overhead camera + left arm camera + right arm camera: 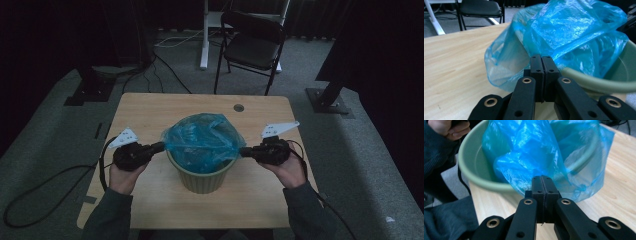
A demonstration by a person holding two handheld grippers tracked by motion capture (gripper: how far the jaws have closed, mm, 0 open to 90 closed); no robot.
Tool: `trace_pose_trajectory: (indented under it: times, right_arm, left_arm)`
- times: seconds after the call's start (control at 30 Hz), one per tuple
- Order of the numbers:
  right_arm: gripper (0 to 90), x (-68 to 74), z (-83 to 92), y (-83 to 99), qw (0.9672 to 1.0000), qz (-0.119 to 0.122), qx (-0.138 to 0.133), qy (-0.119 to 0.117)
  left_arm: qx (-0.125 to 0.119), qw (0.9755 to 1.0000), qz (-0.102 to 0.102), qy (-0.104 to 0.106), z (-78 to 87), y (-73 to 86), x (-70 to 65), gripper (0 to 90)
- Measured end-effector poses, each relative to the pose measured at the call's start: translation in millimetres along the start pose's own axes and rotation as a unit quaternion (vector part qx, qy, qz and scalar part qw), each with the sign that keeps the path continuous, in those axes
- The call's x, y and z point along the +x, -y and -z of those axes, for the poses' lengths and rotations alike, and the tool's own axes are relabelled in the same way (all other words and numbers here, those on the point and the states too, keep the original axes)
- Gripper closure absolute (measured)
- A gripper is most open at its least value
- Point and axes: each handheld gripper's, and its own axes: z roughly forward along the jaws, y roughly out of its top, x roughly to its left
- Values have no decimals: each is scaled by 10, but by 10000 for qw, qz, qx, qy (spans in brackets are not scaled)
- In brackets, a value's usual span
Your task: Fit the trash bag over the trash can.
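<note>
1. a wooden table (150, 112) stands on grey carpet in a dim room, with a black folding chair (252, 42) well behind it.
2. a pale green bin (202, 177) sits near the table's middle, between the person's two hands.
3. a blue plastic bag (202, 137) lies in the bin's mouth, its film puffed up above the rim and stretched out to either side.
4. the left gripper (161, 146) is clenched on the bag's left edge; in the left gripper view its jaws are pressed together on the film (541, 63), just outside the bin's rim (584, 80).
5. the right gripper (243, 151) is likewise clamped on the bag's opposite edge; the right gripper view has its jaws shut on the film (542, 185), which drapes over the rim (486, 183).
6. how far the bag reaches down inside the bin is hard to tell, as the crumpled film hides the inside.
</note>
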Motion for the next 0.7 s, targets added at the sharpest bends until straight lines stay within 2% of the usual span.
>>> trace_pose_trajectory:
  times: [0.07, 0.27, 0.37, 0.7]
  right_arm:
    - [900, 22, -16, 35, 9999, 47, 100, -61]
    - [900, 52, -34, 100, 9995, 66, 160, -252]
    - [900, 61, -40, 110, 9996, 68, 134, -232]
    - [899, 28, -83, 93, 10000, -7, 21, -86]
  left_arm:
    - [56, 10000, -32, 42, -2, 40, -25, 886]
    - [130, 9998, 6, 137, -22, 129, -40, 887]
    - [142, 9997, 24, 187, -52, 143, -45, 886]
    - [117, 9997, 165, 137, -149, 104, 12, 887]
